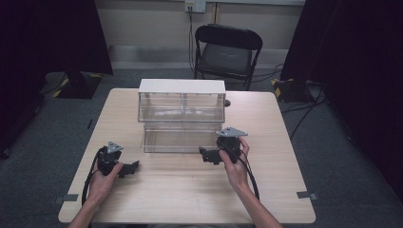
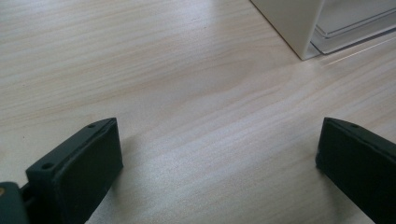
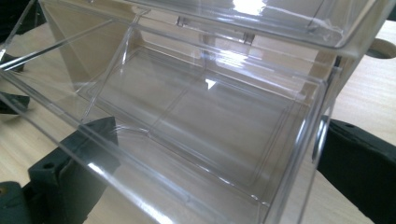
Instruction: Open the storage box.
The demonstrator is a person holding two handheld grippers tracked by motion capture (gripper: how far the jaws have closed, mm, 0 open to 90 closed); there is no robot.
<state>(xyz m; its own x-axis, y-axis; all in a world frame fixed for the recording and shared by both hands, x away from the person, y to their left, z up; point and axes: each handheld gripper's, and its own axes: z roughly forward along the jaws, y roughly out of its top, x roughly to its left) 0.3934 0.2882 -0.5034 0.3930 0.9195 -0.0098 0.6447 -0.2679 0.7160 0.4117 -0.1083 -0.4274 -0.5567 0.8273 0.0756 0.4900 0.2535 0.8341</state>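
A clear plastic drawer box [image 1: 181, 102] with a white top stands at the middle back of the table. Its lower drawer [image 1: 176, 140] is pulled out toward me and looks empty. My right gripper [image 1: 203, 154] is at the drawer's front right corner, open. In the right gripper view the drawer [image 3: 201, 116] lies between the wide-apart jaws, and one jaw shows through the clear wall. My left gripper [image 1: 134, 166] rests low over the bare table at the left, open and apart from the box. In the left gripper view my left gripper [image 2: 219, 140] holds nothing, and the box's white corner [image 2: 292, 23] is ahead.
The light wooden table [image 1: 190, 199] has bare room in front and to both sides of the box. A black folding chair [image 1: 228, 50] stands behind the table. Dark curtains hang at both sides, and cables run over the grey floor.
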